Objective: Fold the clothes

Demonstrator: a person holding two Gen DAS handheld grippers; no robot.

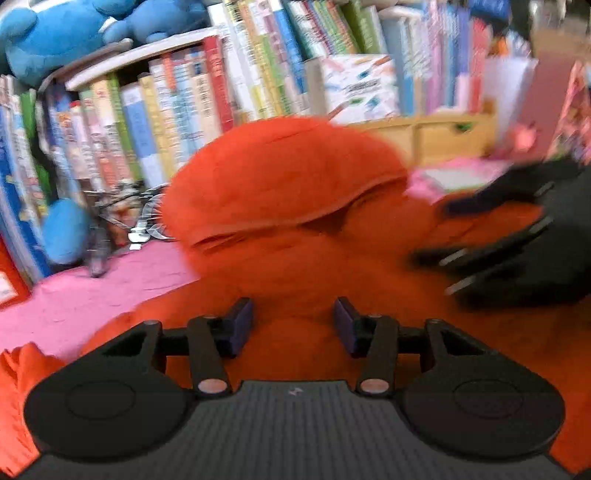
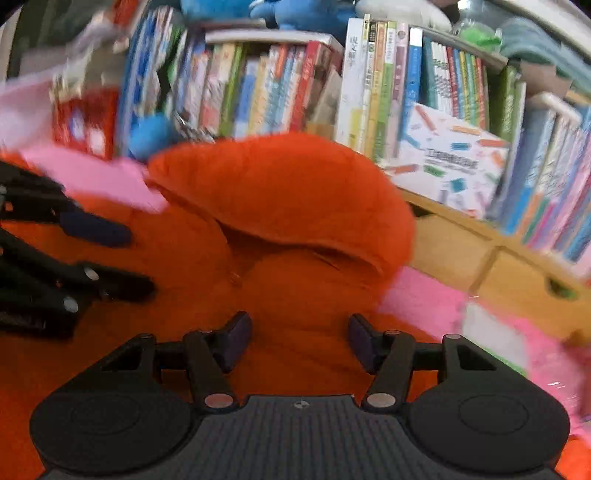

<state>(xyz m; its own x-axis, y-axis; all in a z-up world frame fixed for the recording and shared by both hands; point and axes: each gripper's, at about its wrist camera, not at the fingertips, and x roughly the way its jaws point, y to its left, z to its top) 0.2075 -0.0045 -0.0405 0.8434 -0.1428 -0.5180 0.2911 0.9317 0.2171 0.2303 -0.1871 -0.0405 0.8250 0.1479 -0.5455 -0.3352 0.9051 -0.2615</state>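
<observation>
An orange hooded garment (image 1: 288, 192) lies on a pink cloth (image 1: 110, 291), its hood bulging up toward the bookshelf; it also fills the right wrist view (image 2: 280, 199). My left gripper (image 1: 293, 325) is open over the garment's body, nothing between its pads. My right gripper (image 2: 300, 341) is open over the same fabric, also empty. Each gripper shows in the other's view: the right one at the right edge (image 1: 517, 251), the left one at the left edge (image 2: 55, 258). Both views are motion-blurred.
A bookshelf (image 1: 221, 85) packed with books stands just behind the garment. Blue plush toys (image 1: 55, 33) sit on top. A wooden drawer unit (image 2: 480, 254) is at the right. A blue ball and metal toy (image 1: 110, 221) lie at the shelf's foot.
</observation>
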